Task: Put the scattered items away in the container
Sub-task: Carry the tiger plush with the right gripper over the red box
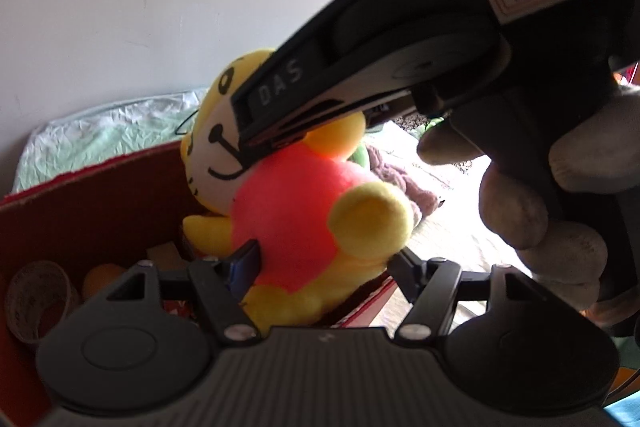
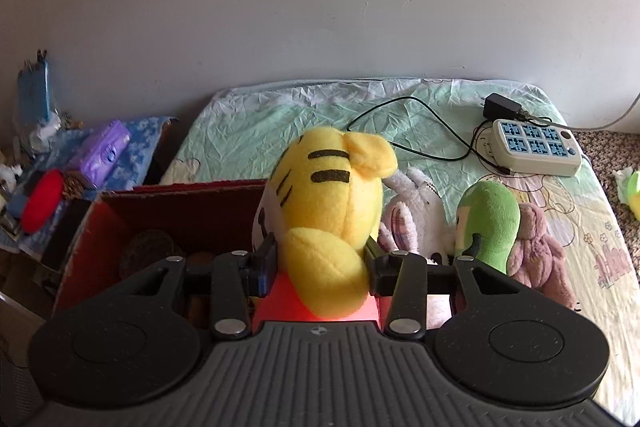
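Observation:
A yellow tiger plush (image 1: 288,211) with a red body hangs over the right rim of the red cardboard box (image 1: 100,195). My left gripper (image 1: 324,263) grips its lower body, one pad on the red belly and the other by a yellow foot. My right gripper (image 2: 320,267) is shut on the same tiger plush (image 2: 332,195) from behind, near the shoulders. In the left wrist view its finger (image 1: 280,87) reaches in from the upper right, held by a gloved hand (image 1: 540,219).
Inside the box lie a tape roll (image 1: 36,299), an orange ball (image 1: 100,277) and a pale block (image 1: 162,255). On the bed sheet (image 2: 260,131) sit a white bunny plush (image 2: 412,219), a green plush (image 2: 490,223), a mauve plush (image 2: 536,251) and a power strip (image 2: 536,147) with cables.

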`<state>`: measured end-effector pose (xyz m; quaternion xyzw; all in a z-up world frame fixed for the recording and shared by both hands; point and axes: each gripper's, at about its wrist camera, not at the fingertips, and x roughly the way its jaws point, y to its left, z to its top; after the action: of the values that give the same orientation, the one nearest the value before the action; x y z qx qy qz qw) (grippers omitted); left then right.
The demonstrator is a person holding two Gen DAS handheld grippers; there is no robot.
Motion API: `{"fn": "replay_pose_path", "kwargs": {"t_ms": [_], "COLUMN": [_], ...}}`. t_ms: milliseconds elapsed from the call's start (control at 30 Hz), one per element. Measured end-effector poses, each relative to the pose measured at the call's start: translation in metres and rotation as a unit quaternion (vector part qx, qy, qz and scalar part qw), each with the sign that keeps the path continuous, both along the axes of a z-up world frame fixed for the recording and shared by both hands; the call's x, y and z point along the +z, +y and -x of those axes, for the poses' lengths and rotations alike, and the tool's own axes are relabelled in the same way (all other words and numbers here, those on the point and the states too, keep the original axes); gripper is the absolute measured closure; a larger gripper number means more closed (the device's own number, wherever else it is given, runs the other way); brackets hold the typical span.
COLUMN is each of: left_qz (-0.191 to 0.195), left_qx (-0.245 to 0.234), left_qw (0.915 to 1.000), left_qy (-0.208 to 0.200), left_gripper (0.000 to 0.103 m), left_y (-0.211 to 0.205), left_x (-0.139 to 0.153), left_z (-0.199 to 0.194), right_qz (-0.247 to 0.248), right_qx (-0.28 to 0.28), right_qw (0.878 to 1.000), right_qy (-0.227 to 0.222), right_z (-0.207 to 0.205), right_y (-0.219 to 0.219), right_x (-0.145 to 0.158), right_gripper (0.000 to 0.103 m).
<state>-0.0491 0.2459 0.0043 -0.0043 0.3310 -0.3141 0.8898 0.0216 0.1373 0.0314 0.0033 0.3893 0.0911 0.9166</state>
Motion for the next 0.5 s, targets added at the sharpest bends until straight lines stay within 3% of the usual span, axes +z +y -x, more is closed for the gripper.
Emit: {"fn": "replay_pose_path", "kwargs": {"t_ms": [200,500], "left_qz": [0.015,0.01], "left_qx": [-0.003,-0.007], "left_qw": [0.9995,0.9991], "left_qy": [0.027,0.041], "left_gripper": [0.036,0.039], "left_y": [0.007,0.007], "left_x": [-0.015,-0.026], "left_z": [-0.009,-0.017], "right_qz": [0.09,0.125], "right_qx": [0.029,0.038], "right_qw": [0.995,0.99], "right_qy": [0.01,0.058], "right_z": [-0.012,-0.033], "right_y": [0.027,0.036], "right_x": [-0.013,-0.036], "right_gripper": [0.058,0.057]}}
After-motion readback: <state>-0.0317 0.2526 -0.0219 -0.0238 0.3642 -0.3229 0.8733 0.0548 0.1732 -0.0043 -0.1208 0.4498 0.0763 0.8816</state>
